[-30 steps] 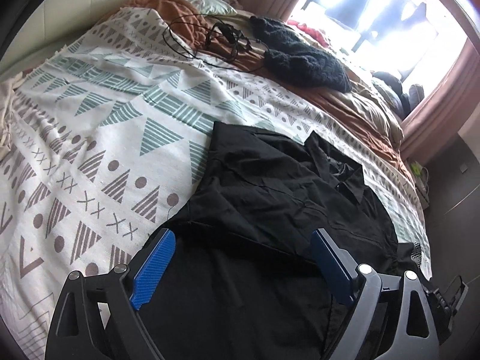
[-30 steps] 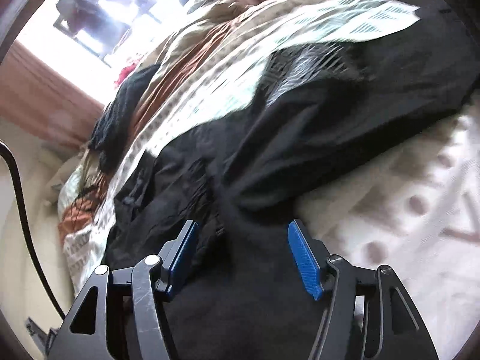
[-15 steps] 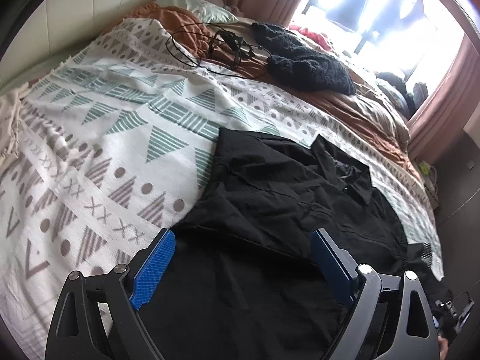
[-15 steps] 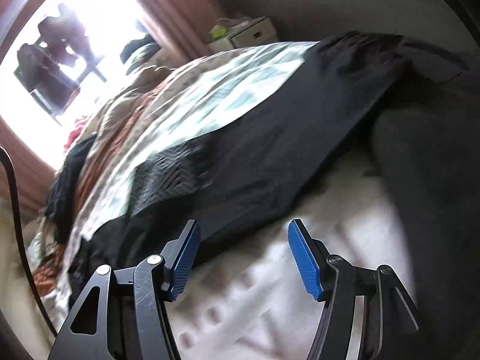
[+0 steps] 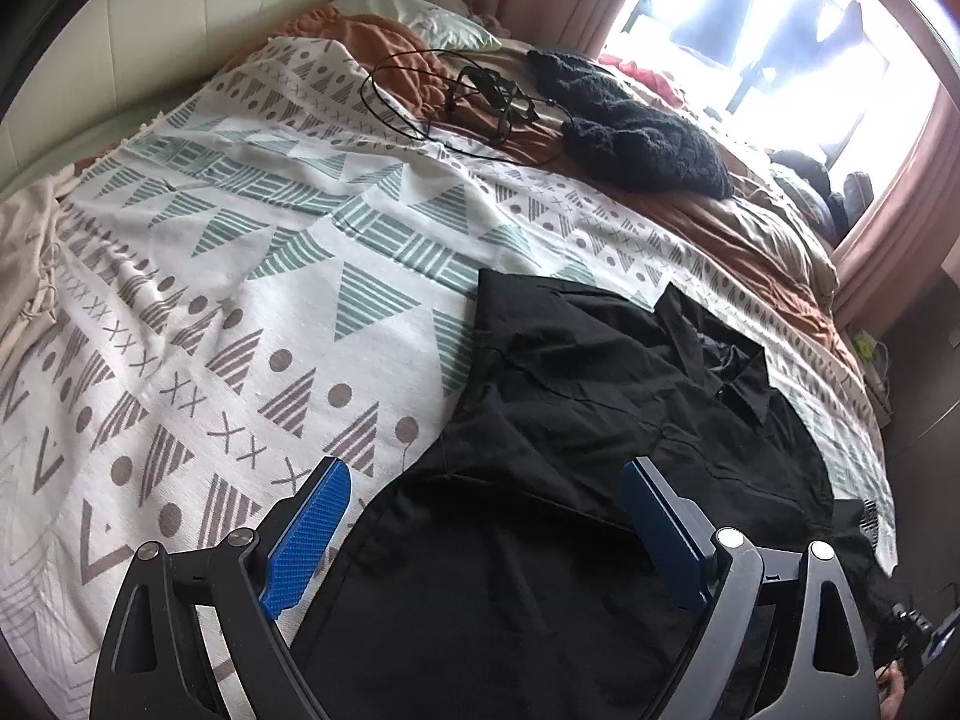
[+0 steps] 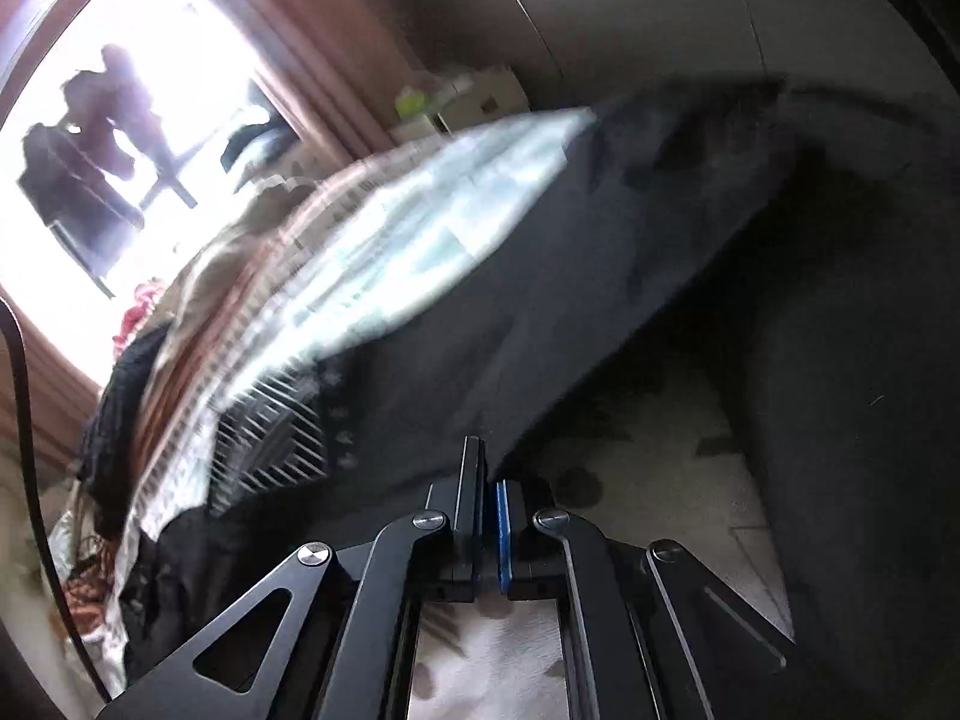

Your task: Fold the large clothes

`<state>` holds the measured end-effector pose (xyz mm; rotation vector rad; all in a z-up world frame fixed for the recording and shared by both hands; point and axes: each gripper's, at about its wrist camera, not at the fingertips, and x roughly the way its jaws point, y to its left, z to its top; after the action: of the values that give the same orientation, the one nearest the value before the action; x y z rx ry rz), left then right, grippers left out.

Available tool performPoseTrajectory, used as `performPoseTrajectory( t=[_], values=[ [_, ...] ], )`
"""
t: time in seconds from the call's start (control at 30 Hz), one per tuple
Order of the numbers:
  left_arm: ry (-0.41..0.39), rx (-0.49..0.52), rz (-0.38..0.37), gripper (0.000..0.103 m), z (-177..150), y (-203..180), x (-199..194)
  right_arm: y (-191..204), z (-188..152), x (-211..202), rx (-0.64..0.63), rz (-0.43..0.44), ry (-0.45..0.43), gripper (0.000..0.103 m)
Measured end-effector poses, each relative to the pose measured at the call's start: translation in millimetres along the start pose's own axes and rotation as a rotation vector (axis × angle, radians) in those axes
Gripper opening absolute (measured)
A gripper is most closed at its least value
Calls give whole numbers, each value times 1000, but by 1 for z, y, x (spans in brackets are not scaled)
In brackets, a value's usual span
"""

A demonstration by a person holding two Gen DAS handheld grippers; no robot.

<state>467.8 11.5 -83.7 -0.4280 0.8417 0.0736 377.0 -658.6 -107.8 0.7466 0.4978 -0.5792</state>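
A large black shirt [image 5: 600, 450] lies spread on the patterned bedspread [image 5: 240, 300], collar toward the far right. My left gripper [image 5: 480, 516] is open and empty, hovering just above the shirt's near part, its blue pads on either side of the fabric. In the right wrist view the black shirt [image 6: 570, 300] stretches away in a taut, blurred sheet. My right gripper [image 6: 486, 480] is shut on the shirt's edge, with the cloth pinched between the closed fingers.
A black knitted garment [image 5: 642, 138] and a tangle of black cable [image 5: 468, 102] lie on the brown blanket at the far side of the bed. A bright window [image 5: 780, 30] with pink curtains is behind. A beige cloth [image 5: 24, 264] lies at the bed's left edge.
My right gripper swung to the shirt's edge and closed on it; it was open before. My left gripper stayed open and pulled back slightly, widening the view.
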Motion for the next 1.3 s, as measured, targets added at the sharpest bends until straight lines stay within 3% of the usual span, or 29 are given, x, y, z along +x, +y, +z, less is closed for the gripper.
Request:
performPoseTrajectory(
  t=[0.1,0.33,0.6,1.03,1.1,1.17,1.23,1.27,1.3],
  values=[
    [7,-3,-17,92,-1,-2,-4,30,2,-31,-65,66,-77,4],
    [-1,-2,-70,92,-2,-9,-23,116,-2,-100,-197,305,-156,4],
    [16,-39,-110,92,-5,3,-33,205,-42,-155,-284,561,-130,4],
    [38,-63,-123,92,1,28,-30,267,-119,-142,-331,636,8,4],
    [43,-59,-120,92,3,31,-27,279,-137,-129,-344,636,60,4],
    [44,-63,-113,92,5,34,-25,293,-166,-102,-390,592,169,5],
    [44,-83,-114,92,6,38,-24,300,-196,-69,-435,504,312,26],
    [46,-97,-117,92,6,39,-24,300,-210,-53,-443,474,394,47],
    [48,-108,-119,92,6,40,-23,297,-228,-34,-429,452,496,63]
  ],
)
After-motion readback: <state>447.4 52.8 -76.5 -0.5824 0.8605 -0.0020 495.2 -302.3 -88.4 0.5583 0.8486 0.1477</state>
